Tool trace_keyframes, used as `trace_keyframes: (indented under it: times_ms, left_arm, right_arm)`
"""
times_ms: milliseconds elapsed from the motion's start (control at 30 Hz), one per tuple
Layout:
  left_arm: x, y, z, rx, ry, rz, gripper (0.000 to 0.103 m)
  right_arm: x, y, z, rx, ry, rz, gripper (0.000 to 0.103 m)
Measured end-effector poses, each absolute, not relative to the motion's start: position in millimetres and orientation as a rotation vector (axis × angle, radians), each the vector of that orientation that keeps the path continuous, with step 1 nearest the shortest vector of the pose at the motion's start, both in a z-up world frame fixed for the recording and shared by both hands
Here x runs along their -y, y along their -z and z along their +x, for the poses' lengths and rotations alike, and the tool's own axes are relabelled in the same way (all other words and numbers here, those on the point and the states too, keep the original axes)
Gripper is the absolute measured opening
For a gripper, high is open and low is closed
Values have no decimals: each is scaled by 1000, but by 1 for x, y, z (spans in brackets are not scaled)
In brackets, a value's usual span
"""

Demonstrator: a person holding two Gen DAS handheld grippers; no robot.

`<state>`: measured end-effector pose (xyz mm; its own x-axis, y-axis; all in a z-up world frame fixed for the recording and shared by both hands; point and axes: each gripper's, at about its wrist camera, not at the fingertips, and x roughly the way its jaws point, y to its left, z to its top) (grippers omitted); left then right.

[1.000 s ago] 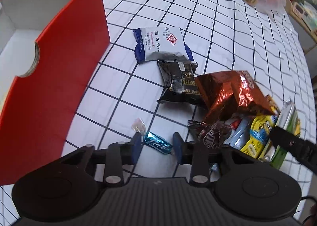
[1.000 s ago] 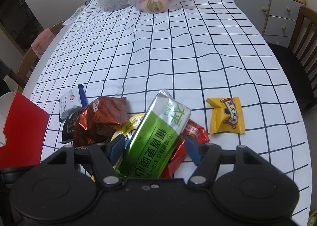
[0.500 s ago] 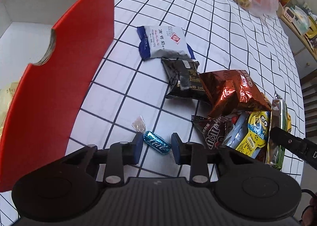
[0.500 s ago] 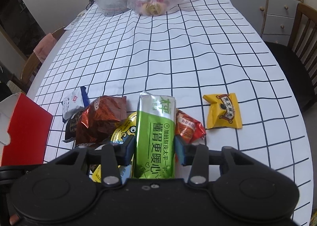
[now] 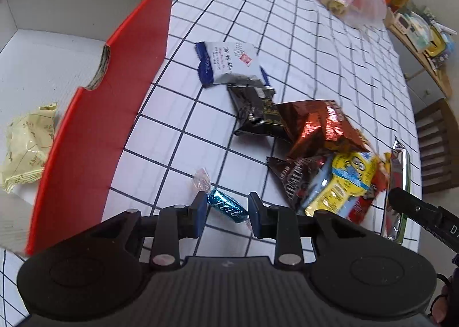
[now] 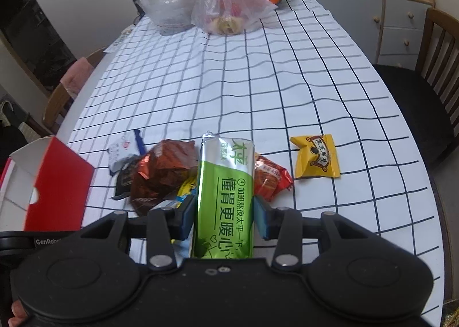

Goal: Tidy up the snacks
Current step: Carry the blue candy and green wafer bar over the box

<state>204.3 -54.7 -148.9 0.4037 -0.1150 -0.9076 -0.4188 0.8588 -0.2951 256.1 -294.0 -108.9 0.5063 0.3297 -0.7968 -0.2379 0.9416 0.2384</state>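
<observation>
Gripping blue candy (image 5: 228, 206) in left tongs (image 5: 226, 212), green packet (image 6: 225, 198) in right tongs (image 6: 225, 212); only left view shows cream packet (image 5: 25, 143) inside red box (image 5: 114, 92).

My right jaws have closed in from wide apart and now clamp the green packet (image 6: 224, 198), straightened and raised off the snack pile (image 6: 169, 172). My left gripper (image 5: 227, 211) has lifted the blue candy (image 5: 228, 206) toward the red box (image 5: 94, 115).
</observation>
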Motion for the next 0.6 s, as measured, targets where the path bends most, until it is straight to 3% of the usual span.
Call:
trace_keyframes:
  times_ms: [600]
  left_arm:
    - [17,72,166,-1052,-111,-467,30]
  right_arm:
    - [231,50,202,-909,-450,57,41]
